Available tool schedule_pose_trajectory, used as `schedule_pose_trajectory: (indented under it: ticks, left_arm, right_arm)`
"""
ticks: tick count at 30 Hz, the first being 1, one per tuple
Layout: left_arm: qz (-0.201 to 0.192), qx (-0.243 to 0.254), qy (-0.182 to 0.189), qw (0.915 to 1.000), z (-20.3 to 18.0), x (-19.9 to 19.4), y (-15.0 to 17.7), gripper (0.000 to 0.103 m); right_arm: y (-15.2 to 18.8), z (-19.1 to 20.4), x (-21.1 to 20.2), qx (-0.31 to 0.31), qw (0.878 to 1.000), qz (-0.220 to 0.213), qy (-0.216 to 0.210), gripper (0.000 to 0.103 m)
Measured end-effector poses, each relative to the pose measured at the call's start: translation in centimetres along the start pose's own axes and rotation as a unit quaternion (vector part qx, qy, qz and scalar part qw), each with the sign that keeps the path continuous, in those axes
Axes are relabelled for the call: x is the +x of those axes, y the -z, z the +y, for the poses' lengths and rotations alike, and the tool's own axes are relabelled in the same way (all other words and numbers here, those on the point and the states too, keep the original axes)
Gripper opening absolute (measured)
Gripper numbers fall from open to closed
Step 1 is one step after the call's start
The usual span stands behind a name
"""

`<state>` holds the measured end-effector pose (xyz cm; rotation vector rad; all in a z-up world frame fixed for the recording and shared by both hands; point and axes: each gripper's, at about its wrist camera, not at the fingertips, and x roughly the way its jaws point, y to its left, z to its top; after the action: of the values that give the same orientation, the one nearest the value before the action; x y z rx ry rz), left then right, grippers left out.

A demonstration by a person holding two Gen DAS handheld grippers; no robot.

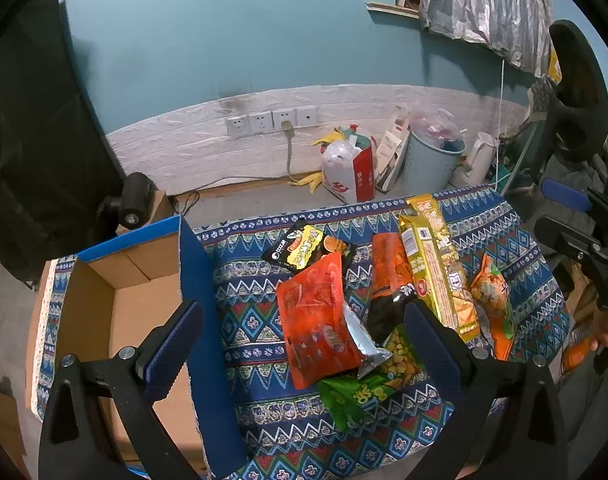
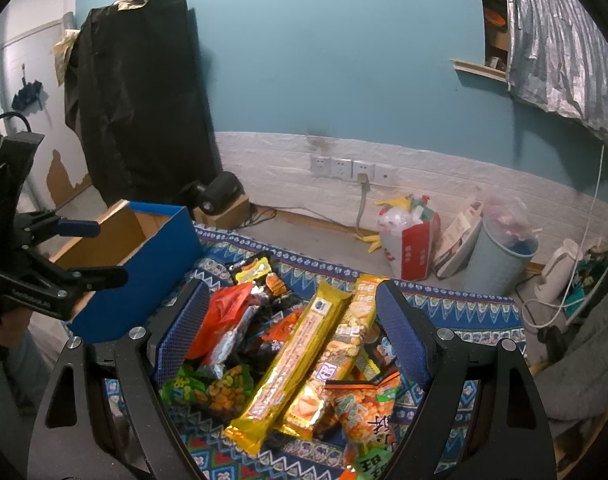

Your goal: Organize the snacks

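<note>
Several snack packs lie in a heap on a patterned blue cloth. A red-orange pouch lies on a green pea bag, with a black-yellow pack behind them. Two long yellow packs and an orange snack bag lie to the right. My left gripper hovers open over the red pouch. My right gripper stands open above the yellow packs, holding nothing. An open cardboard box with blue walls stands at the left.
Beyond the cloth's far edge is bare floor with a red-white bag of rubbish, a pale blue bin, a white kettle and banana peels. A black draped object and a small black camera stand at the left.
</note>
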<state>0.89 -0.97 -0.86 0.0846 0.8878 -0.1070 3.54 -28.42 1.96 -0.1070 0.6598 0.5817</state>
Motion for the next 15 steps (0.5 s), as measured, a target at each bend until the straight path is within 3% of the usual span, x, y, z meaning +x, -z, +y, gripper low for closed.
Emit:
schedule_pose_trajectory:
  ticks: [15]
  left_arm:
    - [0.004,0.002,0.003,1.0000,-0.11,0.10,-0.06,0.102]
  right_arm:
    - [0.10,0.07,0.08,-0.004,1.000,0.004,-0.003,0.084]
